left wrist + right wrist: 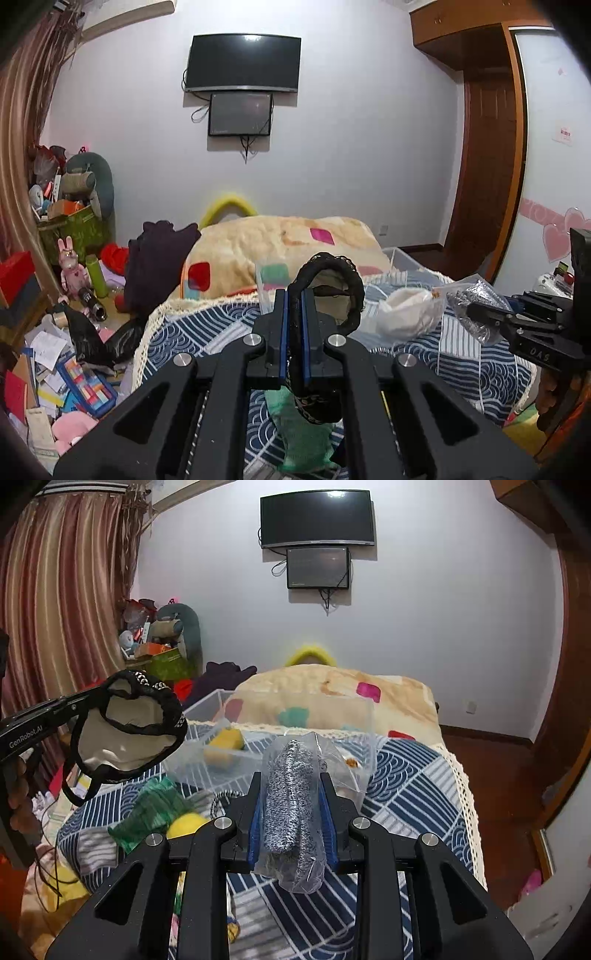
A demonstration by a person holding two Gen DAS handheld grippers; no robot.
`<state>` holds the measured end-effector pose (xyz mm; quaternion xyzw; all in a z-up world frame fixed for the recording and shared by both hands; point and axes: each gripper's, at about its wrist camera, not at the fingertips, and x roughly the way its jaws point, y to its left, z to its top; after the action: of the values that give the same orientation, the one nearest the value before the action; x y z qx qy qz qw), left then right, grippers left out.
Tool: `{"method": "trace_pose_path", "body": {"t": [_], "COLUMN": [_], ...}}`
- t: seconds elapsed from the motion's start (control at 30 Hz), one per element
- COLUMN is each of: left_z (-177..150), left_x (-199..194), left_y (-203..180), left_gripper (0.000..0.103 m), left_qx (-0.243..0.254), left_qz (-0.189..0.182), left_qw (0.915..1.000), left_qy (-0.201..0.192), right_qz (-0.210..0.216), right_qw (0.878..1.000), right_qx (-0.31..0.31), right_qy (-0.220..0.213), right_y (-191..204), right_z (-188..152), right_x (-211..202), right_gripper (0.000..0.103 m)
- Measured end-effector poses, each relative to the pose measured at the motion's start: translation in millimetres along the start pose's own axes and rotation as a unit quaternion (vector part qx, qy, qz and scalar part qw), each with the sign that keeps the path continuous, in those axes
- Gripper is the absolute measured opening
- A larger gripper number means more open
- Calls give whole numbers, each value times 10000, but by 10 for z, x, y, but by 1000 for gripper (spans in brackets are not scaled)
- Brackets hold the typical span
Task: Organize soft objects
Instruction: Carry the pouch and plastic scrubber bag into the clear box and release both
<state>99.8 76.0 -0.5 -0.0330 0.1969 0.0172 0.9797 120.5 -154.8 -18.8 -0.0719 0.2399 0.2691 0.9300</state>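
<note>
My left gripper [294,295] is shut on black-trimmed beige underwear [332,280], held up above the bed; it also shows in the right wrist view [122,731], hanging from the left gripper [96,693]. My right gripper [291,786] is shut on a clear bag of grey knitted fabric [291,797], held above the bed; the bag shows in the left wrist view [476,306] at the right gripper [476,314]. A clear plastic bin [258,734] with a yellow soft item [227,740] stands on the bed ahead.
The bed has a blue patterned cover [406,775] and a beige blanket [332,690] at the far end. A green cloth [151,808] and a yellow ball [186,823] lie on the bed. The cluttered floor [55,369] is at left, the wardrobe [480,147] at right.
</note>
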Motion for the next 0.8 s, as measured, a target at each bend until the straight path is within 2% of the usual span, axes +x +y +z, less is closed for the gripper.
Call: {"method": "trace_pose_path", "body": {"t": [0.23, 0.43, 0.8], "left_z": [192, 292, 269], "left_x": [101, 265, 800], "left_y": [8, -25, 43], "left_gripper": [5, 5, 5], "left_qx": [-83, -28, -49], "left_qz": [27, 288, 609], "left_qw": [9999, 9991, 9981], "left_qy": [-149, -301, -2], "right_qz": [61, 72, 162], "right_qw": [9998, 9994, 9988], "right_qx": [-61, -213, -471], "right_qy": [-204, -257, 10], "right_y": [8, 84, 240], "right_z": [242, 406, 583], "right_x": [78, 243, 690], "right_gripper": [25, 25, 25]}}
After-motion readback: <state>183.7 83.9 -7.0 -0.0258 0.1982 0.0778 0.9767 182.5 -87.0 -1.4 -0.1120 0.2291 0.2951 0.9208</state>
